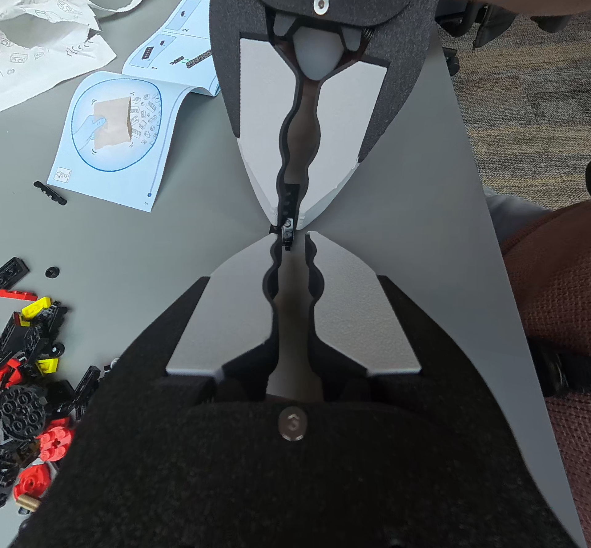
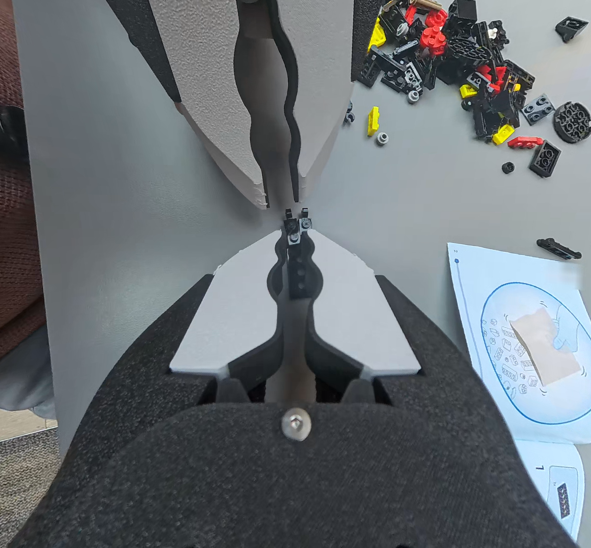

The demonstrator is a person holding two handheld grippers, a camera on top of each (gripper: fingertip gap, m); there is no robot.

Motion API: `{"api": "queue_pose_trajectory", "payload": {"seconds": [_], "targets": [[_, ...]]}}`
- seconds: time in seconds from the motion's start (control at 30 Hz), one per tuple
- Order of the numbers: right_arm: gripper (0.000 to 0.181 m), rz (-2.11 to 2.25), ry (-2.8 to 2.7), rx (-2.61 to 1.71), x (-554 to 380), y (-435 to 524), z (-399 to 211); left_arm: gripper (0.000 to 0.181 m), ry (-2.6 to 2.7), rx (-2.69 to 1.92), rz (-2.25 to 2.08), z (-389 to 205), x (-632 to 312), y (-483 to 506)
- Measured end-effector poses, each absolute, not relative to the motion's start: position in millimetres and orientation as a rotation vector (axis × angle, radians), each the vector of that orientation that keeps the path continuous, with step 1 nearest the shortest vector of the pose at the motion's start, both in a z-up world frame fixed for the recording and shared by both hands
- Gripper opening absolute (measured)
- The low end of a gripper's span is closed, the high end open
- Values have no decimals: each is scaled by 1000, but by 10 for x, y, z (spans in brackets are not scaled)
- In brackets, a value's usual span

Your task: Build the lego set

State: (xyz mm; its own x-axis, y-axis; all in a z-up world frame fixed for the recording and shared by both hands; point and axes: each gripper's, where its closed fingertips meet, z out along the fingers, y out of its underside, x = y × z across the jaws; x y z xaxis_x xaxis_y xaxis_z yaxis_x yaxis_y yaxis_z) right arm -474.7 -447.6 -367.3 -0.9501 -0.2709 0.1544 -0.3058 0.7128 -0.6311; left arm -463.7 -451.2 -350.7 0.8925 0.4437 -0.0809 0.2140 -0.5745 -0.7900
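Observation:
My right gripper (image 2: 295, 233) is shut on a black beam with holes (image 2: 297, 277) and holds it above the grey table (image 2: 128, 181). Small black clip plates (image 2: 295, 224) sit on the beam's front end and stick out past the fingertips. My left gripper (image 1: 291, 238) faces it tip to tip. Its jaws stand a narrow gap apart, right at the clip plates (image 1: 287, 232), and I cannot tell whether they touch. In the left wrist view the right gripper (image 1: 288, 217) comes in from the top with the beam (image 1: 290, 197). The left gripper (image 2: 281, 203) also shows in the right wrist view.
A pile of loose black, red and yellow bricks (image 2: 463, 53) lies to one side and also shows in the left wrist view (image 1: 28, 388). An open instruction booklet (image 1: 112, 136), a torn paper bag (image 1: 38, 37) and a loose black beam (image 1: 50, 192) lie nearby. A reddish chair (image 1: 550, 293) stands past the table edge. The tips of both grippers are at nearly the same place.

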Motion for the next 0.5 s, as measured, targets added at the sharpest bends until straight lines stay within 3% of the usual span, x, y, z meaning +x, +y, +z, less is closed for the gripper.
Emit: {"api": "queue_pose_trajectory", "payload": {"seconds": [0.5], "targets": [[9,1108,-2868,345,-4810,-4410,-3632,12,-447,-2171,168,-3483,-4495,-4380]]}}
